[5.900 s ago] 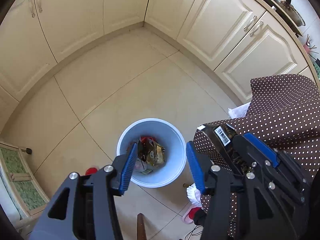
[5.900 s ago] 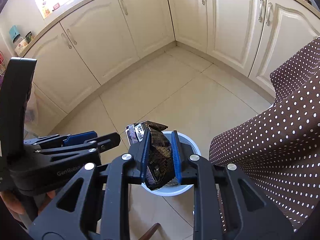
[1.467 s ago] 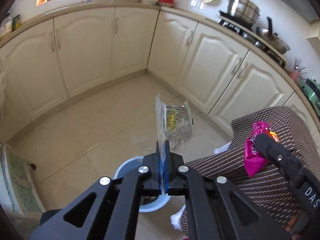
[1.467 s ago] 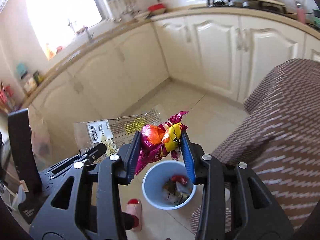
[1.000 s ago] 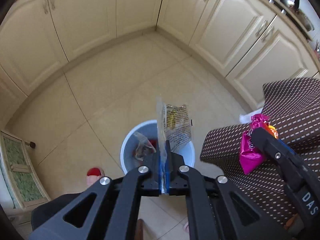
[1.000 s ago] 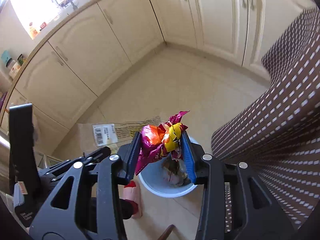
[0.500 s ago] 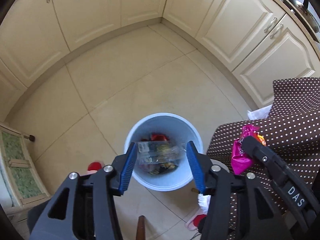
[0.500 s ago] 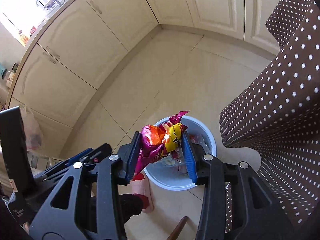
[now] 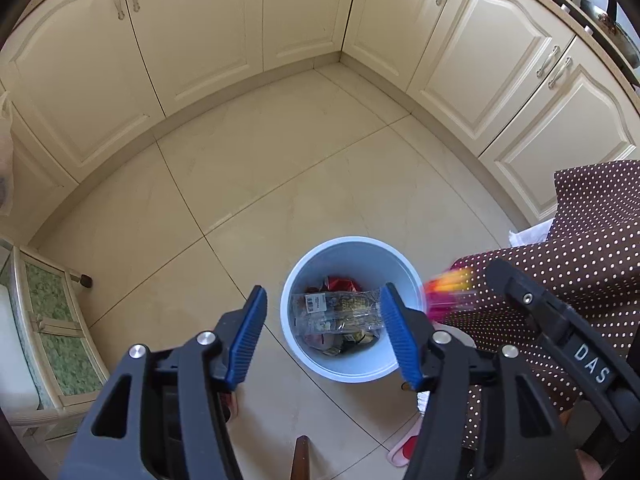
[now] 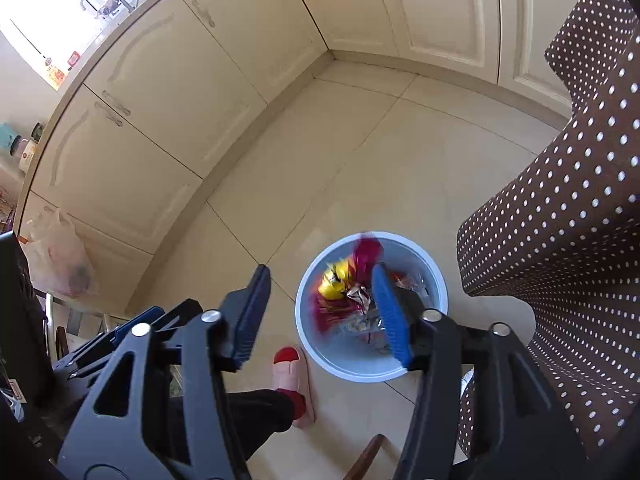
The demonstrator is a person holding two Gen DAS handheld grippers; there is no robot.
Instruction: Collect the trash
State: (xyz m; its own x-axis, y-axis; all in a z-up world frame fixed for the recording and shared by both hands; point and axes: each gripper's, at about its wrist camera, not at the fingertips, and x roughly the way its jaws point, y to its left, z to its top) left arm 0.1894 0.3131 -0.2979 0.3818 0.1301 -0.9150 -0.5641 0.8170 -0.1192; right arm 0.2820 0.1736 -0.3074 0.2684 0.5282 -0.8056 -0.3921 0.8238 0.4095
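Keep both grippers poised over the pale blue bin [image 9: 352,372] beside the polka-dot tablecloth [image 9: 592,240] until every piece has dropped inside the rim. Your right gripper [image 10: 320,312], angled steeply down, has just been opening; its jaws stand spread, and the pink-and-yellow wrapper [image 10: 344,280] is blurred, falling free into the bin. Your left gripper [image 9: 322,336], also tipped downward, has likewise just spread and holds nothing; its clear plastic packet [image 9: 336,312] already lies atop the trash.

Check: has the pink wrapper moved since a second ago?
Yes. The pink wrapper has left the right gripper, whose jaws just opened, and is dropping, blurred, into the blue bin.
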